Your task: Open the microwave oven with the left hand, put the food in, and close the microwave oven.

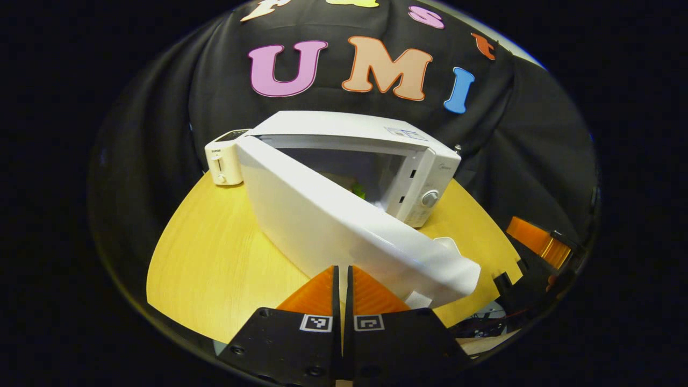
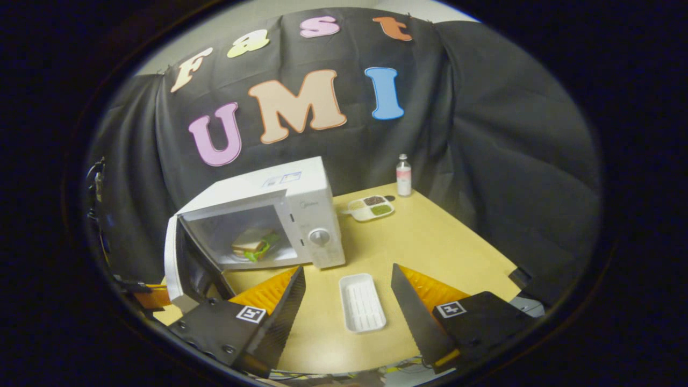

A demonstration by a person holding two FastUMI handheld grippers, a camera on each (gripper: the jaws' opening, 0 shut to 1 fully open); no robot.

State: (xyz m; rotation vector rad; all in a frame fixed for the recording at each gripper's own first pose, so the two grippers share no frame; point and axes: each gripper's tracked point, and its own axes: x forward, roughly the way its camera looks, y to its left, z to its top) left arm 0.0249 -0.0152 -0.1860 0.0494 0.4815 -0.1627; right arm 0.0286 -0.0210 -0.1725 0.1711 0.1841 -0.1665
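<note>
Right gripper view: wooden table [image 2: 430, 242] carries white microwave [image 2: 306, 185], door [image 2: 171, 258] swung wide, sandwich [image 2: 252, 244] already inside cavity. Empty white tray [image 2: 361, 302] lies between spread fingers of right gripper [image 2: 348, 294], grasping nothing. Left gripper [image 1: 342, 279] clenched on nothing, just behind door [image 1: 333, 226] outer face. Door likely light, rigid, hinged: push near free edge.

Sandwich [image 1: 358, 189] mostly hidden behind door [image 1: 344, 231]; bottle [image 2: 403, 175] label too small.
</note>
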